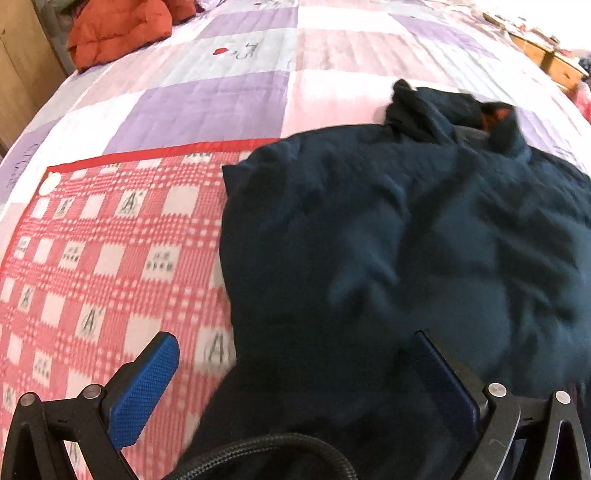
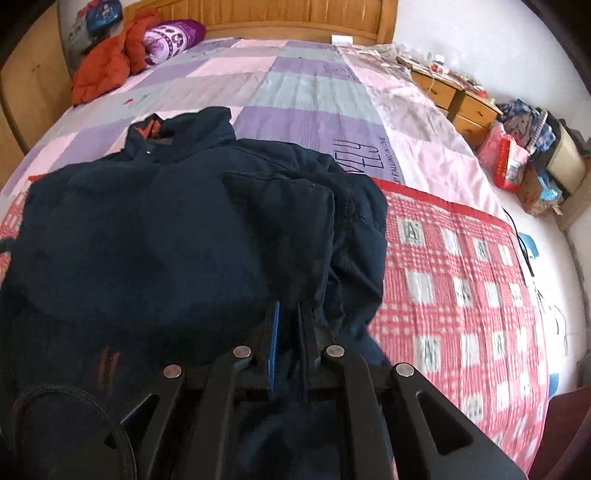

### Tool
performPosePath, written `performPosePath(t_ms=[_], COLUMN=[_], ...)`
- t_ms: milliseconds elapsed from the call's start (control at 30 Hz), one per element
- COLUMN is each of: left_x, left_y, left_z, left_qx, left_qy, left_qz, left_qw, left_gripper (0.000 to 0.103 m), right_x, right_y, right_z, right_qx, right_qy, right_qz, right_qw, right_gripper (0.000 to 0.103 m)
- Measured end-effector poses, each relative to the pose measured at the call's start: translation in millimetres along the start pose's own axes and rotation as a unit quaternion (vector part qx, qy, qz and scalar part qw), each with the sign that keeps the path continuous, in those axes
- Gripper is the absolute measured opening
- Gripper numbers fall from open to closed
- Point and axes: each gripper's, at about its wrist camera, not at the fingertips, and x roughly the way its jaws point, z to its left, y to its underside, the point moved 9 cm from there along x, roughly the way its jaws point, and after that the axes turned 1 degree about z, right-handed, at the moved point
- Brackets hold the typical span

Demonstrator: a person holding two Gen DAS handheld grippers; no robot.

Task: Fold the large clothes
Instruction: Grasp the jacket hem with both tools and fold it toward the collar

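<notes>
A large dark navy jacket [image 1: 406, 240] lies spread on a red-and-white checked blanket [image 1: 110, 240] on the bed, collar at the far end. My left gripper [image 1: 295, 354] is open, its blue pads [image 1: 147, 387] wide apart over the jacket's near left edge, holding nothing. In the right wrist view the jacket [image 2: 166, 229] fills the left and middle, its right side folded over. My right gripper [image 2: 290, 314] is shut on a fold of the jacket's fabric near its right edge.
The bed has a purple, pink and grey patchwork quilt [image 2: 295, 81]. An orange puffer jacket [image 2: 107, 62] and a purple pillow [image 2: 170, 35] lie near the wooden headboard [image 2: 258, 14]. A wooden nightstand [image 2: 454, 96] and cluttered bags [image 2: 524, 155] stand right of the bed.
</notes>
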Motion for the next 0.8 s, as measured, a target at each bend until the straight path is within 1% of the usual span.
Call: performPosePath(t_ms=[33, 67, 100, 133, 167, 233, 333, 500, 633, 800], left_x=[-8, -17, -26, -35, -42, -58, -80, -109, -125, -137], left_y=[6, 12, 19, 26, 31, 45, 60, 80, 101, 133], left_z=[-3, -7, -11, -15, -18, -27, -40, -51, -54, -57], left_qx=[0.005, 0.009, 0.014, 0.016, 0.015, 0.016, 0.023, 0.013, 0.003, -0.003], left_qy=[0.001, 0.002, 0.003, 0.006, 0.01, 0.021, 0.029, 0.041, 0.04, 0.038], left_qz=[-0.004, -0.007, -0.011, -0.015, -0.016, -0.018, -0.025, -0.033, -0.037, -0.027], left_qw=[1.0, 0.9999, 0.9998, 0.9998, 0.9997, 0.9995, 0.999, 0.9985, 0.9985, 0.9989], left_gripper=[0.103, 0.103, 0.103, 0.103, 0.103, 0.103, 0.103, 0.103, 0.103, 0.103], right_x=[-6, -15, -22, -28, -37, -52, -73, -98, -115, -132], right_y=[3, 6, 11, 15, 21, 32, 52, 86, 112, 139], right_z=[1, 3, 5, 8, 11, 17, 26, 31, 32, 32], right_qx=[0.006, 0.012, 0.015, 0.017, 0.018, 0.009, -0.003, 0.004, 0.005, 0.002], right_qy=[0.0, -0.003, -0.005, -0.004, -0.001, 0.002, 0.002, -0.003, 0.001, 0.0], right_qz=[-0.001, -0.003, -0.002, -0.001, -0.003, -0.01, -0.008, -0.006, -0.004, -0.003], right_qw=[1.0, 1.0, 1.0, 1.0, 1.0, 1.0, 1.0, 1.0, 1.0, 1.0], right_gripper=[0.019, 0.033, 0.042, 0.06, 0.064, 0.064, 0.064, 0.064, 0.064, 0.064])
